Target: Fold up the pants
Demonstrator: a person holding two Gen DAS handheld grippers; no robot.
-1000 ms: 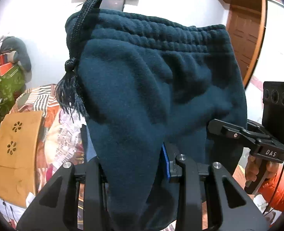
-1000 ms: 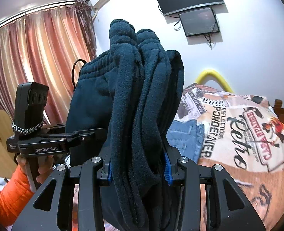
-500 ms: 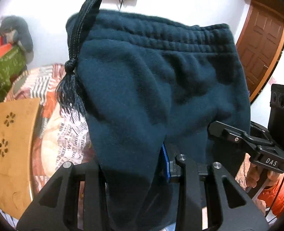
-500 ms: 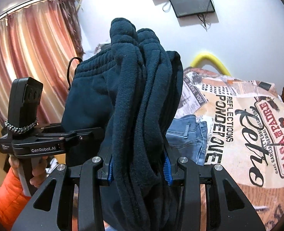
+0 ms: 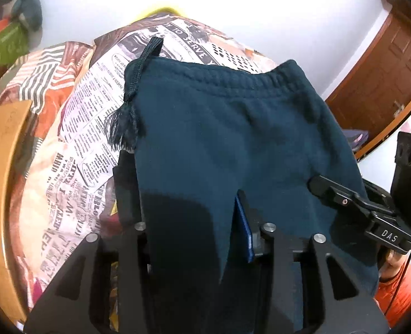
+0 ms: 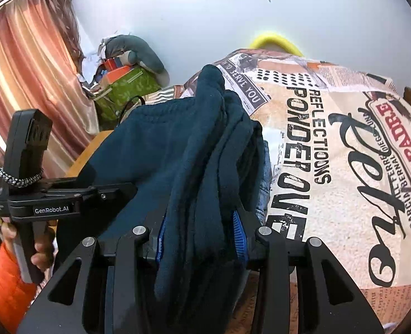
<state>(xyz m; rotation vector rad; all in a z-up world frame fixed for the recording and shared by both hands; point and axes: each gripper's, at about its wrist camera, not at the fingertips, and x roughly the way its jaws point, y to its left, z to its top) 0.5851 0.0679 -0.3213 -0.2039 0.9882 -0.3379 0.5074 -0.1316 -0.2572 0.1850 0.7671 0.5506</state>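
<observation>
— So, starting at the left: what is the left gripper (image 5: 183,183) doing?

— Its fingers (image 5: 126,178) have just been opening. The dark teal sweat pants (image 5: 233,139) hang between them, but the blue pad on the right finger shows bare beside the cloth, so they are loose rather than clamped.

— And the pants themselves?

— Held up above the newsprint bedspread (image 5: 94,105), waistband at the far end, with the frayed drawstring (image 5: 130,91) dangling off the waistband's left corner. A brown door (image 5: 386,83) is at the far right.

— What about the right gripper (image 6: 199,222)?

— Closed on a thick bunch of the pants, which are squeezed between both blue pads and spill over towards the camera.

— Anything else on the bed?

— Blue jeans (image 6: 265,172) lie on the bedspread just behind the bunch. A striped curtain (image 6: 24,69) hangs at the left.
</observation>
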